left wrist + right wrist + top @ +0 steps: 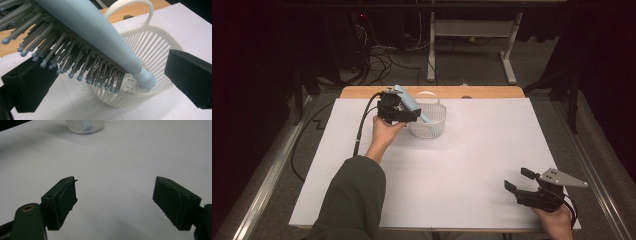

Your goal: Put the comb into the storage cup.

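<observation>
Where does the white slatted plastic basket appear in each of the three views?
High view: the white slatted plastic basket stands at upper centre, beside the left tool.
Left gripper view: it sits centre-right, under the pale blue hairbrush.
Right gripper view: its base is cut by the top edge.
Shared landmark: the white table cover.

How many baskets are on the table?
1. The white basket stands near the table's far edge, beside the left gripper, with the blue hairbrush leaning into it. None other is in sight.
</observation>
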The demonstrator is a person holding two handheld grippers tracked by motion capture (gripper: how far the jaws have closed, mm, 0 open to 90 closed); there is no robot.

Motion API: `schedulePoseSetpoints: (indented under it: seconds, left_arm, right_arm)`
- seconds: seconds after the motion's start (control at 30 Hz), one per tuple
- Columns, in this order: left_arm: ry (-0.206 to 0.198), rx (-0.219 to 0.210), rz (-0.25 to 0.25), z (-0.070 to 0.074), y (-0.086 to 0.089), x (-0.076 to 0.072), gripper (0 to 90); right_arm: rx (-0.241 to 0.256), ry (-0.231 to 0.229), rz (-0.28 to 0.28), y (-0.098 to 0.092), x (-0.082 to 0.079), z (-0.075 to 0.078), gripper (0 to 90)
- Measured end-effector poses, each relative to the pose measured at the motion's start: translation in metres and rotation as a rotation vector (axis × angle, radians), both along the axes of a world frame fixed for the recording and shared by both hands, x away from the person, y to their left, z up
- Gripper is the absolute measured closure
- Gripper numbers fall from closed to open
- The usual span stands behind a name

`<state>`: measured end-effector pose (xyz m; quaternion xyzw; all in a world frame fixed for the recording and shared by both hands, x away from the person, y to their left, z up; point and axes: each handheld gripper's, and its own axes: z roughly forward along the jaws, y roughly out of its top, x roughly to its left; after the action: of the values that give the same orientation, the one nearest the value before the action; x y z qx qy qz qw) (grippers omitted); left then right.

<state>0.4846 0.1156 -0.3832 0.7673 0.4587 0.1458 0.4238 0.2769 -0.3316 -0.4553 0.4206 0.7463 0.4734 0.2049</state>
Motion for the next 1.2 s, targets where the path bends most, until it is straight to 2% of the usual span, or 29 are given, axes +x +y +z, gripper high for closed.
schedulePoseSetpoints:
  seconds: [0.33, 1.2]
  left_arm:
    - [-0.013, -0.011, 0.015, -0.001, 0.007, -0.004, 0.0]
    - [-0.03, -0.007, 0.004, 0.003, 0.016, -0.016, 0.0]
  right_arm:
    - [0.001, 0.0, 0.0, 0.0, 0.0, 0.0, 19.8]
    - [0.0, 0.001, -0.001, 0.001, 0.0, 0.0, 19.9]
